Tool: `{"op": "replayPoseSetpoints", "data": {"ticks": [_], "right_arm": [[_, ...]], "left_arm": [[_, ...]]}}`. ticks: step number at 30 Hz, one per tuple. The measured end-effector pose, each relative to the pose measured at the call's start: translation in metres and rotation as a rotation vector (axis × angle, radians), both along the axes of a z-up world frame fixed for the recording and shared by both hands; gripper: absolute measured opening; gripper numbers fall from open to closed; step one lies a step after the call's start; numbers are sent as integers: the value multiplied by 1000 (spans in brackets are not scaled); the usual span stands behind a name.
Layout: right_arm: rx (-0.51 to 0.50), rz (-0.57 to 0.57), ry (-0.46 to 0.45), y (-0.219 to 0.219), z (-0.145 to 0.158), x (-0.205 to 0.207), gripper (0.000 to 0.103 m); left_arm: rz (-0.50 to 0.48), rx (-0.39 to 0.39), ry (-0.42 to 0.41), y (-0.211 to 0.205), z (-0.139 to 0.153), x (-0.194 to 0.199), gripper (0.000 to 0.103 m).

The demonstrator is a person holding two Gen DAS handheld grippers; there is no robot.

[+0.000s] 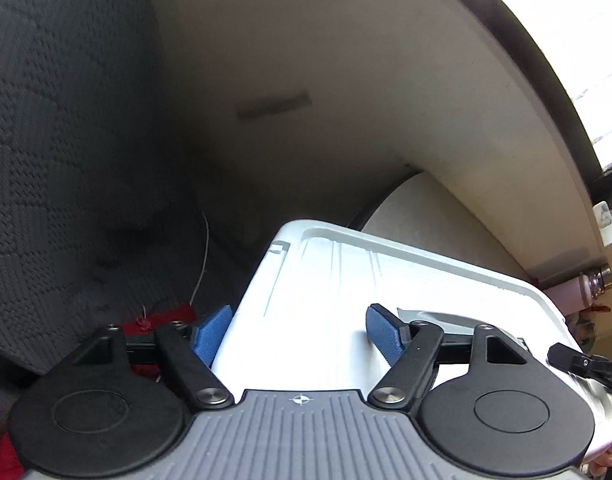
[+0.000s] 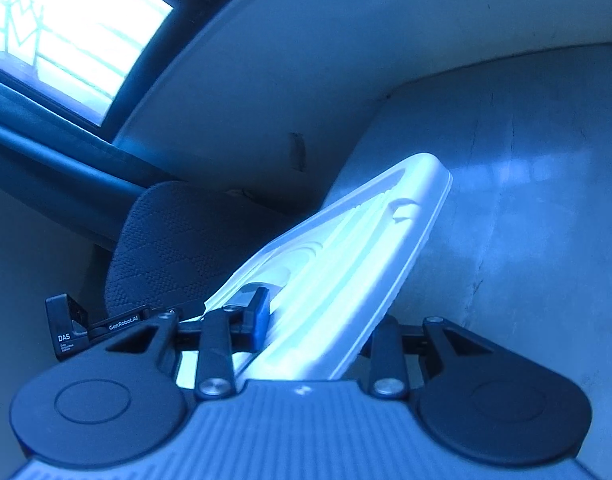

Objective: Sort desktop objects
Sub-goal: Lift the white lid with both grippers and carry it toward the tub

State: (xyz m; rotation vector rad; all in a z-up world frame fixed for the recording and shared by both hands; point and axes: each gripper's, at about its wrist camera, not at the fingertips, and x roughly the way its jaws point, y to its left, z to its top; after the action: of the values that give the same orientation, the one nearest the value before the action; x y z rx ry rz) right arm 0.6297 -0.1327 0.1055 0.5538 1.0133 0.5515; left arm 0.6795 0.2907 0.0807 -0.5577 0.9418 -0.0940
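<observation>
A white plastic box lid is held up in the air, well above the floor. My left gripper has its blue pads on either side of the lid's near edge, one pad under it and one pad on top. In the right wrist view the same lid runs up and away, tilted. My right gripper grips its other end; one blue pad presses on the lid's face and the other finger is hidden behind the lid.
A dark fabric chair is at the left, also in the right wrist view. A pale wall and window lie ahead. A red cloth lies below. The other gripper shows at the right edge.
</observation>
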Motion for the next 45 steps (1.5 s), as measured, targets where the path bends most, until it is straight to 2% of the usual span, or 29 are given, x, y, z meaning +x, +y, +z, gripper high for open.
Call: {"op": "replayPoseSetpoints", "data": {"ticks": [5, 10, 22, 24, 25, 26, 27, 29, 30, 31, 32, 35, 38, 40, 42, 45], "right_arm": [[34, 11, -71, -4, 25, -18, 32], [80, 16, -133, -12, 52, -43, 32], [159, 10, -260, -40, 96, -152, 33], [137, 42, -287, -32, 102, -170, 26], [92, 83, -299, -22, 105, -181, 17], [28, 114, -305, -8, 107, -193, 16], [-12, 114, -301, 3, 106, -203, 20], [-26, 60, -289, 11, 102, -215, 12], [-9, 22, -274, 8, 98, -216, 11], [6, 5, -248, 6, 95, -216, 11], [16, 11, -238, 6, 94, -219, 11], [36, 13, -230, -1, 95, -234, 11], [93, -11, -241, -16, 94, -246, 9], [102, -18, -239, -24, 88, -252, 10], [100, -30, -230, -33, 78, -258, 10], [135, -47, -206, -45, 63, -261, 10]], "left_arm": [[5, 72, -81, -7, 41, -28, 70], [17, 138, -166, -28, 96, -64, 70], [6, 301, -307, -81, 179, -172, 70], [-45, 274, -357, -91, 195, -194, 59], [-76, 245, -376, -97, 207, -208, 59], [-99, 250, -403, -106, 216, -221, 59], [-114, 296, -433, -119, 225, -235, 59], [-116, 382, -457, -134, 233, -249, 59], [-118, 357, -436, -133, 230, -249, 59], [-121, 292, -410, -128, 227, -249, 59], [-115, 265, -399, -126, 225, -252, 59], [-89, 264, -359, -117, 212, -262, 59], [-91, 204, -268, -78, 166, -266, 61], [-55, 149, -183, -48, 126, -272, 73], [-34, 52, -86, -30, 85, -271, 79], [-51, -67, 25, -22, 31, -269, 82]]}}
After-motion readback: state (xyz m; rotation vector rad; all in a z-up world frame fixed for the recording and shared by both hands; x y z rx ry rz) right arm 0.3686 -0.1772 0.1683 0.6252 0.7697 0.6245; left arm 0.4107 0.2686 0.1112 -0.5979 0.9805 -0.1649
